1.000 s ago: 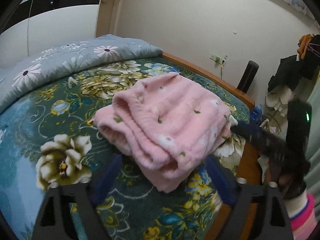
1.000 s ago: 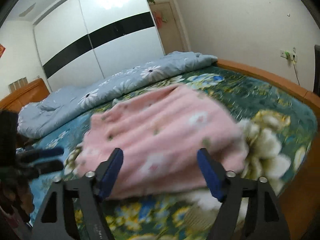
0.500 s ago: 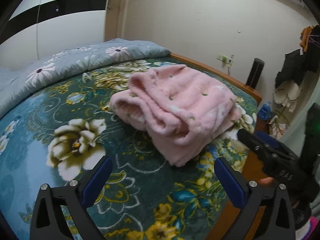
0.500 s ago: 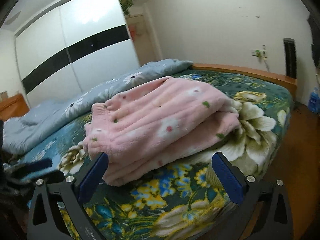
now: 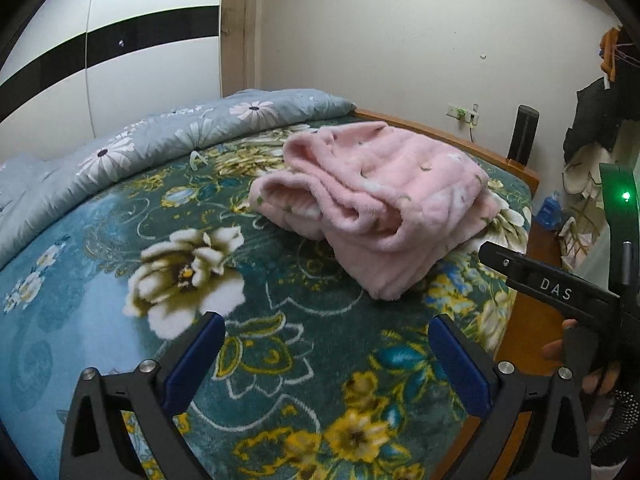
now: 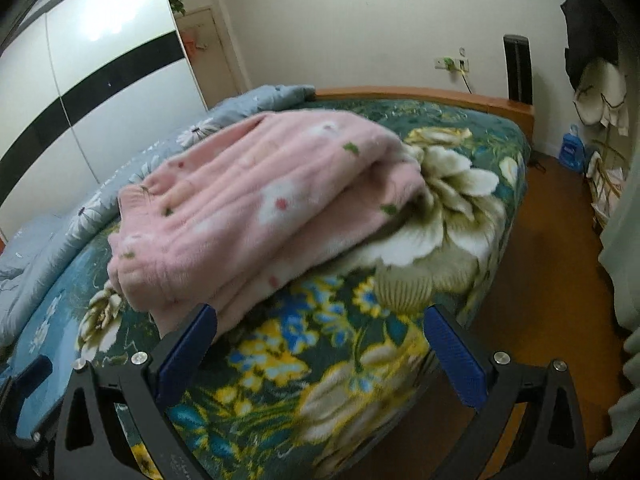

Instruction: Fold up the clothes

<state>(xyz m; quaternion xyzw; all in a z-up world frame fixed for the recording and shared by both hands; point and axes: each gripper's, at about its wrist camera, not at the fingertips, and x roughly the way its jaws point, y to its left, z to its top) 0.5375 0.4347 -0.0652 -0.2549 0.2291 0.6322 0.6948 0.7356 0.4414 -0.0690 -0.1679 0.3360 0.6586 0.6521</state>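
Observation:
A folded pink fleece garment (image 5: 376, 200) with small flowers lies on the green floral bedspread (image 5: 280, 344) near the bed's foot corner. It also shows in the right wrist view (image 6: 256, 204). My left gripper (image 5: 326, 354) is open and empty, held back from the garment over the bedspread. My right gripper (image 6: 320, 346) is open and empty, just short of the garment's near edge at the bed's side. The right gripper's body also shows at the right in the left wrist view (image 5: 560, 288).
A grey-blue flowered duvet (image 5: 132, 148) lies bunched along the far side of the bed. The wooden bed frame (image 6: 420, 94) rims the foot. A white wardrobe (image 5: 100, 60) stands behind. Hanging clothes (image 5: 596, 120) and a blue bottle (image 6: 572, 152) are by the wall over the wooden floor (image 6: 552, 280).
Both grippers have pulled back from the pink garment, which now looks farther away and lies folded and at rest. Both stayed open.

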